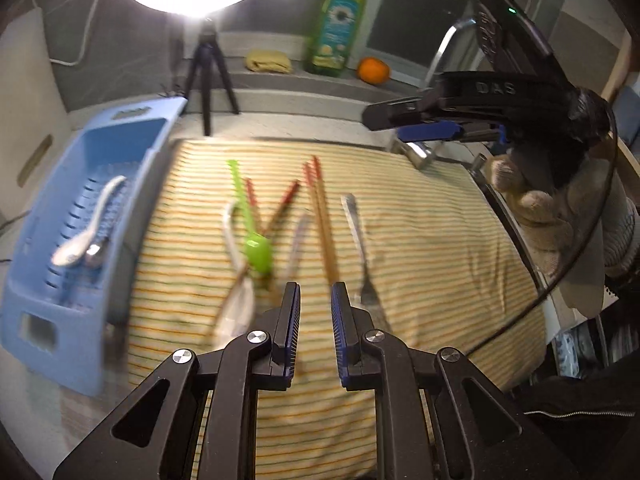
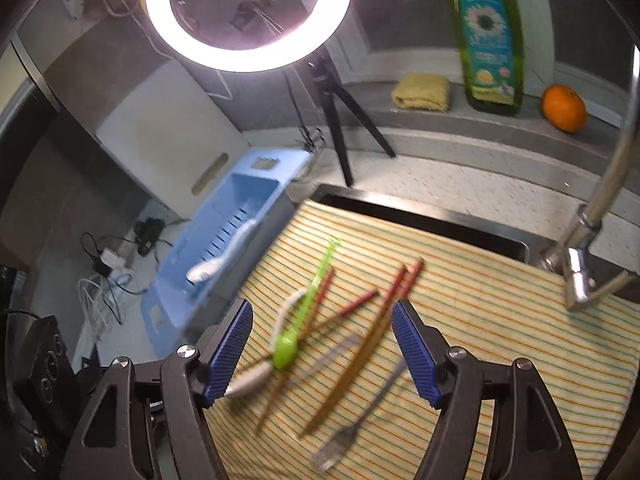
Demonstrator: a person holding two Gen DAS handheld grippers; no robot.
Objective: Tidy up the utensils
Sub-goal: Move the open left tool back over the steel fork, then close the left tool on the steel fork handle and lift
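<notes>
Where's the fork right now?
The fork lies on the striped cloth, rightmost of the loose utensils, just right of the chopsticks. In the right wrist view it is low centre, tines toward the camera.

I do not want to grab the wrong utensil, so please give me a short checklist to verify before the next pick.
1. Left gripper open, nothing between its fingers: ok.
2. Right gripper open wide and empty: ok.
3. Blue basket beside the striped cloth, already holding a white spoon: ok.
4. Fork lying apart from the other utensils: ok.
5. Green spoon free to lift: not ok, it crosses chopsticks.
6. Sharp view of the targets: not ok, both views are blurred.
</notes>
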